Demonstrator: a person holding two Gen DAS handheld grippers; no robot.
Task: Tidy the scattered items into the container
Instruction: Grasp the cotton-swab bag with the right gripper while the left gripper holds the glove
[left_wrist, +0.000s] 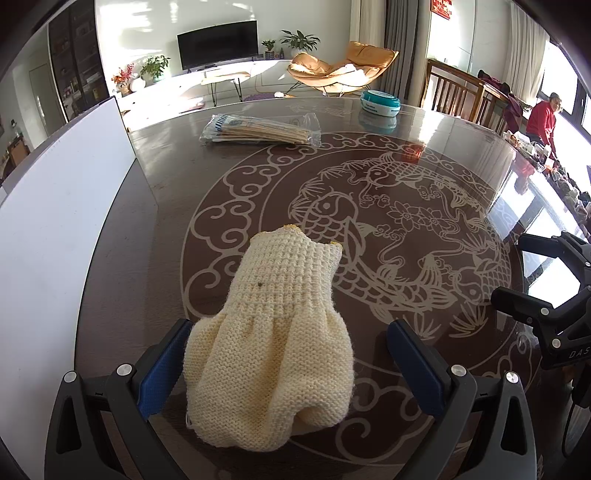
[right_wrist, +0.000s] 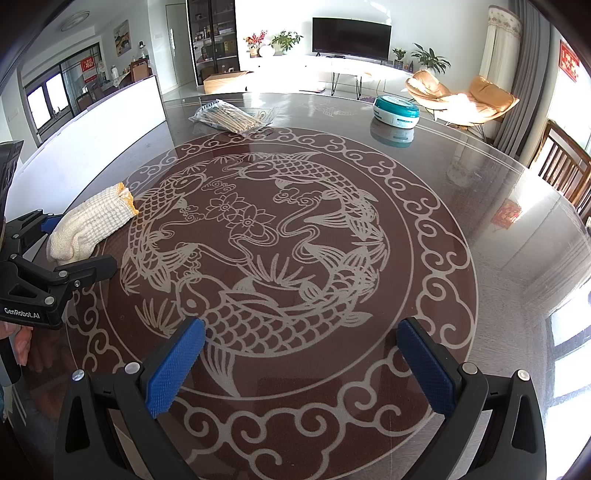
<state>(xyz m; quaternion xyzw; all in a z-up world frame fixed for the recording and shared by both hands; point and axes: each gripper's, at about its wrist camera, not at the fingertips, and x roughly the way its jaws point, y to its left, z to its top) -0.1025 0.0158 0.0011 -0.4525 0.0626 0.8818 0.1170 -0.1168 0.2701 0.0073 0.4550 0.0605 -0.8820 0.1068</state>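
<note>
One cream glove on the table, between the spread pads of the left gripper, not pinched; white box wall alongside, inside hidden. Right view: right gripper released over bare tabletop; chopstick packet and round tin beyond.

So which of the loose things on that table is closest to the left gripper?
The cream knitted glove, lying between the left gripper's open fingers. The packet of chopsticks and the teal round tub sit at the far edge.

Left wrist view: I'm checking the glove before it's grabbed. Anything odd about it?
A small dark speck sits on the cream knitted glove near its ribbed cuff. Otherwise it lies flat between the open left gripper fingers, intact.
</note>
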